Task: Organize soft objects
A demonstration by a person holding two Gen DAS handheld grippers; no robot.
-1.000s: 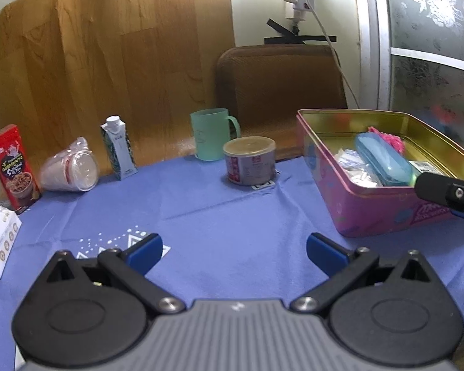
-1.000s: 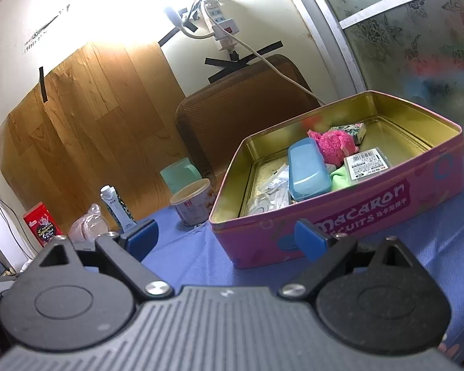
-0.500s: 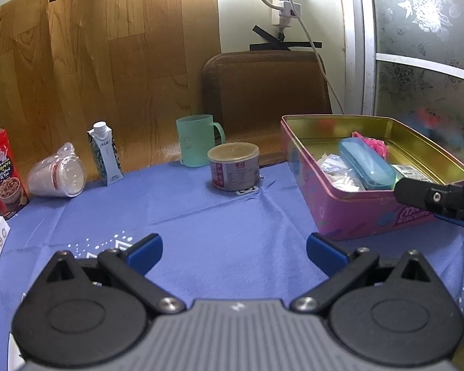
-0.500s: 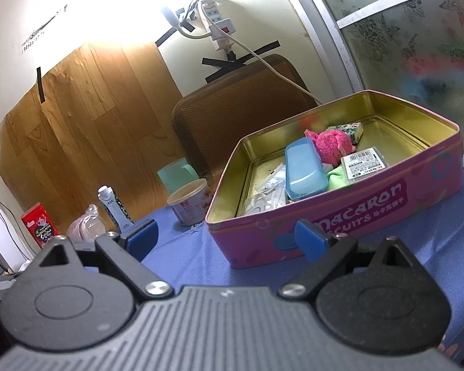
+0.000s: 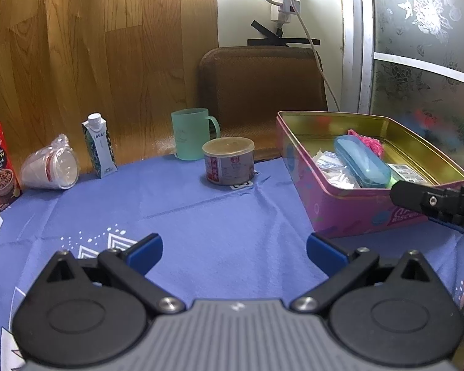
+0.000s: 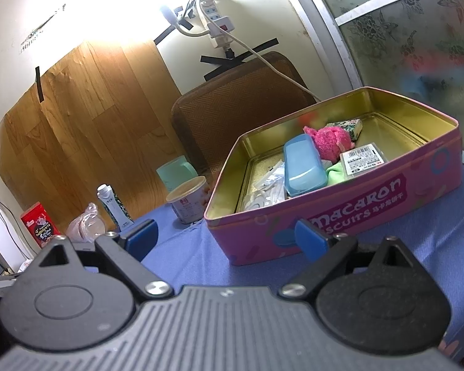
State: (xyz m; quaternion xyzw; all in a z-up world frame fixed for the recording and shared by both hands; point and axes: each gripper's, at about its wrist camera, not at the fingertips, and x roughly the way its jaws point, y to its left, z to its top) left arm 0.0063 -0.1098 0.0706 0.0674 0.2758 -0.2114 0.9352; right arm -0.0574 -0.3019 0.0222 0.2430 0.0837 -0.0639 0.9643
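Pink tin (image 6: 349,213) holding one blue case (image 6: 303,167), one pink plush (image 6: 331,142), both grippers' fingers released, empty.

The right gripper (image 6: 227,239) hangs over the blue tablecloth (image 6: 402,241) with its jaws spread wide and nothing between them. Just ahead sits the pink biscuit tin (image 6: 386,191), lid off, holding a blue plastic case (image 6: 304,165), a pink fluffy toy (image 6: 331,142), a green cloth (image 6: 335,174), a barcode-labelled packet (image 6: 363,157) and clear wrappers (image 6: 266,190). Left of the tin stand a lidded tub (image 6: 188,201), a green mug (image 6: 176,173), a small carton (image 6: 113,205) and a red box (image 6: 40,224)
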